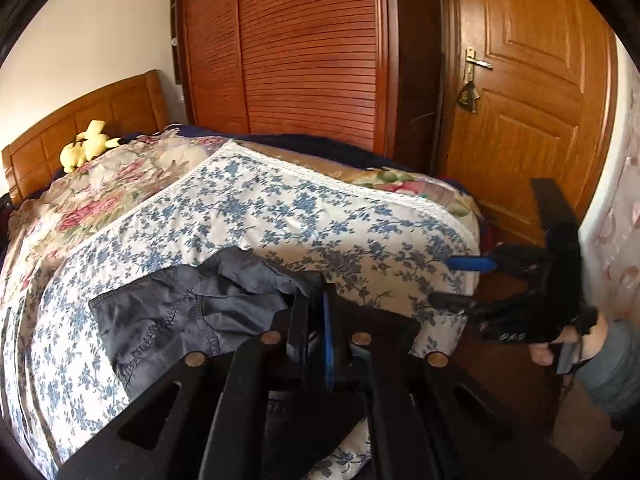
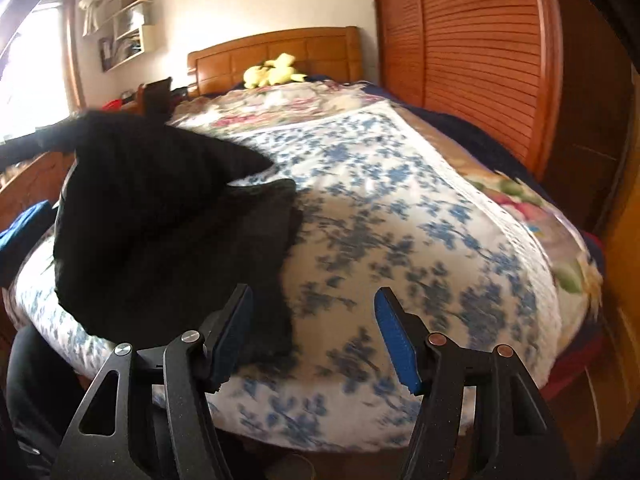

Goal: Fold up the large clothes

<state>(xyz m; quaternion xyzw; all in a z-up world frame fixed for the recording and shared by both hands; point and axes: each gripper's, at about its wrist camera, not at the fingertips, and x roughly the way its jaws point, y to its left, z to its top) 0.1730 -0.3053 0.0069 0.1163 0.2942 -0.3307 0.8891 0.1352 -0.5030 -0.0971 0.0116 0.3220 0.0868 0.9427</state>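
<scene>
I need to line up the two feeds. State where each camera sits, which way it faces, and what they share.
Left wrist: on the left gripper, shut on the grey garment, facing across the bed toward the door; the right gripper and hand show.
Right wrist: on the open right gripper, facing the headboard; dark garment at left.
Shared: blue floral sheet, yellow plush, wardrobe.

You see a yellow plush toy (image 2: 272, 71) by the wooden headboard (image 2: 276, 56), a louvered wardrobe (image 1: 304, 52), and a panelled door (image 1: 532, 92).
</scene>
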